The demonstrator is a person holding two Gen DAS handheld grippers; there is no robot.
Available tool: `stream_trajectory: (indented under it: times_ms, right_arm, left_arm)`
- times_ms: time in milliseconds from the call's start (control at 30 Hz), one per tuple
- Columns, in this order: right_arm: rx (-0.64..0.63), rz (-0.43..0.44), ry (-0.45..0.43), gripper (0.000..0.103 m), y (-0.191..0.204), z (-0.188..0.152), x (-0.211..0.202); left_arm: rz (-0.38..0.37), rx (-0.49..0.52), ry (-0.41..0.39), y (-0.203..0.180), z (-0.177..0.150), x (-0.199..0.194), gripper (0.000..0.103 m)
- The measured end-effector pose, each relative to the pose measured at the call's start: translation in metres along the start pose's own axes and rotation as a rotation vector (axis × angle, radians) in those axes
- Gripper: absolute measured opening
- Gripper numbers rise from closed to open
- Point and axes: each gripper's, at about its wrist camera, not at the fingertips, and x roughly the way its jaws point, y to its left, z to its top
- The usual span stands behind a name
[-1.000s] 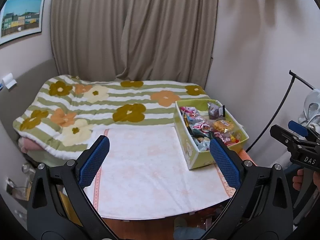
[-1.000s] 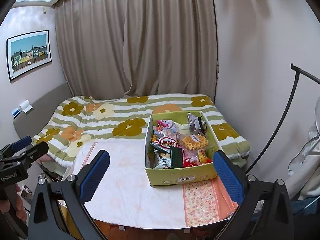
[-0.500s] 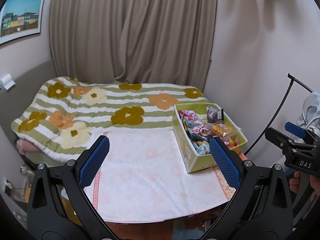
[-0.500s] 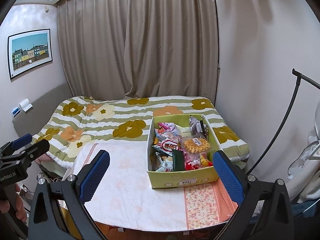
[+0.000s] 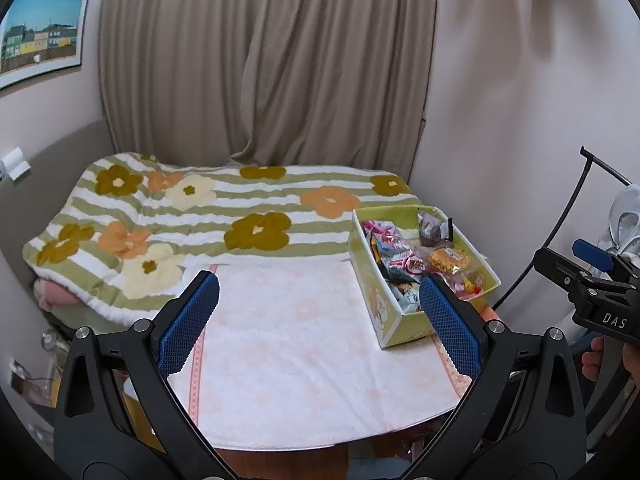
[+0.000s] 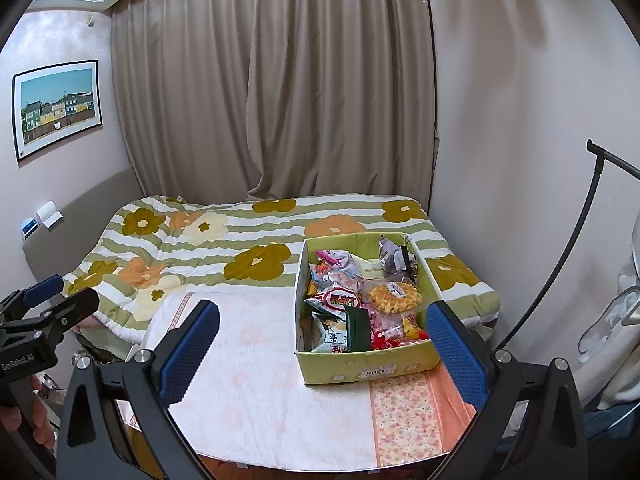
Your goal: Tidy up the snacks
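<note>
A yellow-green cardboard box [image 6: 362, 368] full of several snack packets [image 6: 340, 300] stands on the right side of a round table covered with a white and pink cloth [image 6: 260, 380]. The box also shows in the left wrist view [image 5: 394, 322]. My left gripper [image 5: 318, 320] is open and empty, held above the near edge of the table, left of the box. My right gripper [image 6: 322, 346] is open and empty, held above the near edge with the box between and beyond its fingers. Neither touches anything.
A bed with a green-striped flowered quilt [image 6: 240, 248] lies right behind the table. Beige curtains [image 6: 280, 100] hang behind it. A white wall is on the right, with a black curved stand [image 6: 560, 264] beside it. A framed picture [image 6: 56, 108] hangs on the left wall.
Both views have drawn back and risen slightly, so the table and box look a little farther. Both grippers stay open and empty. The box has not moved.
</note>
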Motion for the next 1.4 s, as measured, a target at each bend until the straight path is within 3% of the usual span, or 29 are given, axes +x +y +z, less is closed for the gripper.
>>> stream_trajectory:
  times_ms: [1200, 1400]
  right_arm:
    - [0.010, -0.002, 0.004, 0.103, -0.012, 0.003, 0.008]
    - [0.016, -0.008, 0.008, 0.103, -0.016, 0.000, 0.007]
  left_arm:
    - [0.024, -0.013, -0.017, -0.007, -0.002, -0.003, 0.100]
    - [0.113, 0.025, -0.069, -0.011, -0.001, -0.010, 0.103]
